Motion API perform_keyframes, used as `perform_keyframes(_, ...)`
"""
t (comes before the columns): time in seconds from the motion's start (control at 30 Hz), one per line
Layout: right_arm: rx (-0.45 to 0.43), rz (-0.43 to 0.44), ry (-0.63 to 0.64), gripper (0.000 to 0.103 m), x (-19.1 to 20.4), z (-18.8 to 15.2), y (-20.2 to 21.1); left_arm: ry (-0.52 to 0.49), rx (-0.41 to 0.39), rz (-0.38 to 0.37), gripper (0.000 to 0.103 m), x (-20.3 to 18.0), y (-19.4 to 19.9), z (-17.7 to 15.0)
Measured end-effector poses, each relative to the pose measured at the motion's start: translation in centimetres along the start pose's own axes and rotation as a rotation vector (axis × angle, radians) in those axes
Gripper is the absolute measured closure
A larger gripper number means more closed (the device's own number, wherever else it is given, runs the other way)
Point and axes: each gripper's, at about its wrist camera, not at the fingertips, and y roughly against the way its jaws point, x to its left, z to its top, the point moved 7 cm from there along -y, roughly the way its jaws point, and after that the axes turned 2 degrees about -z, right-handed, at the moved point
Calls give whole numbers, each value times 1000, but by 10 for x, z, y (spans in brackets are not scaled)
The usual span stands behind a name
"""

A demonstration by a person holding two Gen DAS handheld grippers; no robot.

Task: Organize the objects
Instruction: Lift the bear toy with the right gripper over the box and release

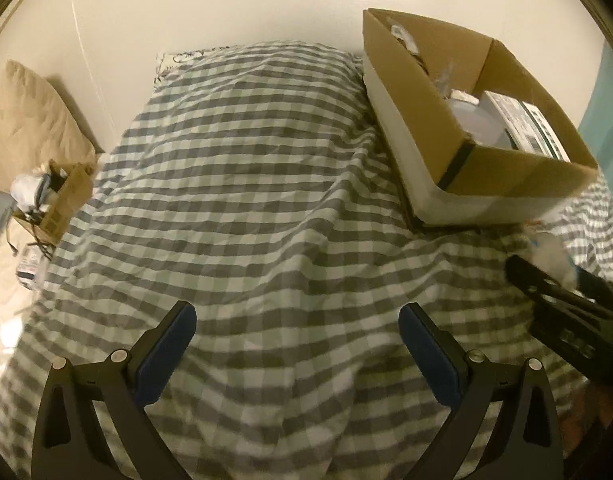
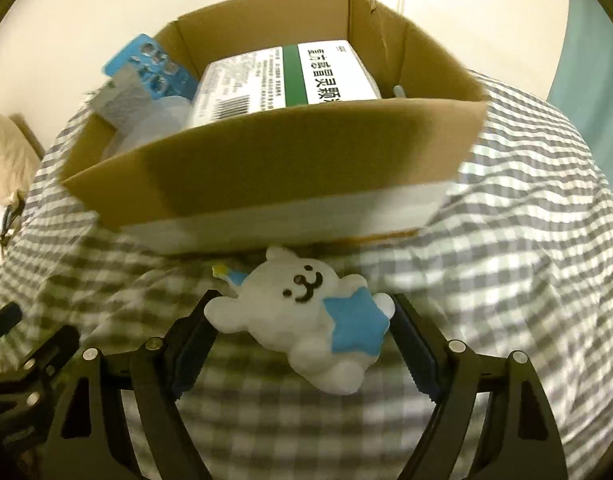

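A white plush bear [image 2: 306, 312] with a blue star on its belly sits between the fingers of my right gripper [image 2: 302, 312], which is shut on it just in front of the cardboard box [image 2: 266, 160]. The box stands on the checked bed cover and holds a white medicine carton [image 2: 282, 80], a blue blister card [image 2: 150, 64] and clear plastic items. In the left wrist view the box [image 1: 418, 92] is at the upper right, and the right gripper [image 1: 554, 280] with the bear [image 1: 554, 256] shows at the right edge. My left gripper [image 1: 296, 320] is open and empty above the bed cover.
The grey and white checked cover [image 1: 246, 200] spans the bed. A beige pillow [image 1: 22, 120] leans on the wall at the left. A small open box [image 1: 54, 200] with cables and oddments sits at the bed's left side. A teal curtain [image 2: 586, 40] hangs on the right.
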Motion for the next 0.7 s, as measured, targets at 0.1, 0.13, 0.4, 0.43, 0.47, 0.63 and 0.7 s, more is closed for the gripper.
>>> perform_keyframes(0.1, -3, 15, -12, 20, -4, -7, 23, -28, 3, 30, 0, -3, 16, -3)
perform_keyframes(0.13, -5, 18, -21, 20, -7, -9, 31, -33, 3, 28, 0, -3, 21, -3)
perform_keyframes(0.4, -20, 39, -11, 21, 0, -38, 111, -93, -45, 51, 0, -2, 93, 0)
perform_keyframes(0.43, -26, 39, -5, 21, -1, -38, 121, -93, -56, 48, 0, 1, 104, -1)
perform_keyframes(0.47, -31, 40, 2, 21, 1, -40, 131, -91, -59, 41, 0, 2, 112, -1)
perform_keyframes(0.63, -51, 82, -22, 20, 7, -40, 183, -47, -76, 8, 0, 12, 151, 1)
perform_keyframes(0.7, -88, 87, -8, 20, 10, -33, 208, -35, -89, -13, 0, 14, 166, 12)
